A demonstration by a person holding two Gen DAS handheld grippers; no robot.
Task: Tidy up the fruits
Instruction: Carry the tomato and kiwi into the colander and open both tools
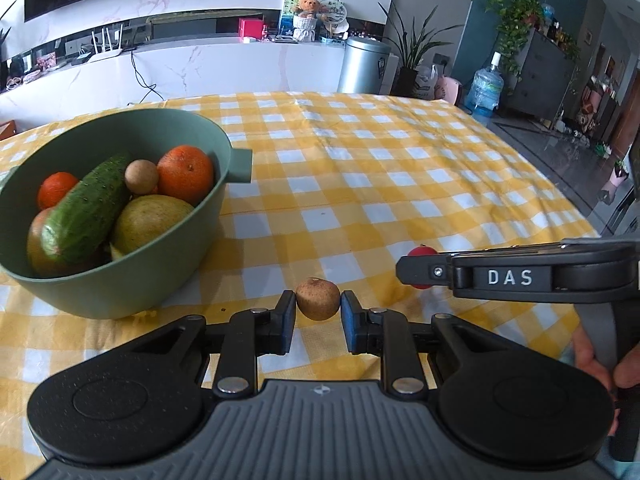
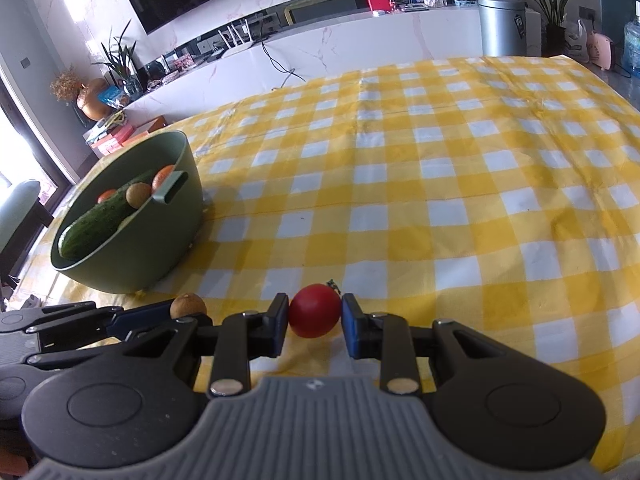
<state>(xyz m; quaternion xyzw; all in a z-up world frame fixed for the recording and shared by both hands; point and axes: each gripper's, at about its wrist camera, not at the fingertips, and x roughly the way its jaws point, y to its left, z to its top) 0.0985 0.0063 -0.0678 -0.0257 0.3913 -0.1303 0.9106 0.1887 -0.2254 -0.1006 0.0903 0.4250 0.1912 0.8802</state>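
- while both grippers sit low over the cloth (image 1: 400, 168), the step in hand looks like the pick-up of the last two loose pieces.
- left gripper (image 1: 318, 312): its blue pads touch both sides of a small brown fruit (image 1: 318, 298), so it seems closed on it; whether the fruit is off the cloth yet i cannot tell.
- right gripper (image 2: 315, 314): the left pad touches a red tomato (image 2: 315, 311), the right pad is just beside it or barely touching, so i cannot tell if the grip is firm.
- bowl (image 1: 120, 292) stands at 10 o'clock from the left gripper, near it, and at 10 o'clock from the right one, farther off.
- it already holds a cucumber (image 1: 86, 210), two oranges (image 1: 185, 174), a second brown fruit (image 1: 141, 176), a yellow-green fruit and a reddish one.
- next move, as i judge: lift each piece, carry toward 10 o'clock over the rim, release low into a gap.
- brown fruit: round, rough, matte, speckled skin with a stem dimple on top.
- tomato: smooth, glossy, with a dry green stem at 1 o'clock; probably soft, so a light squeeze.
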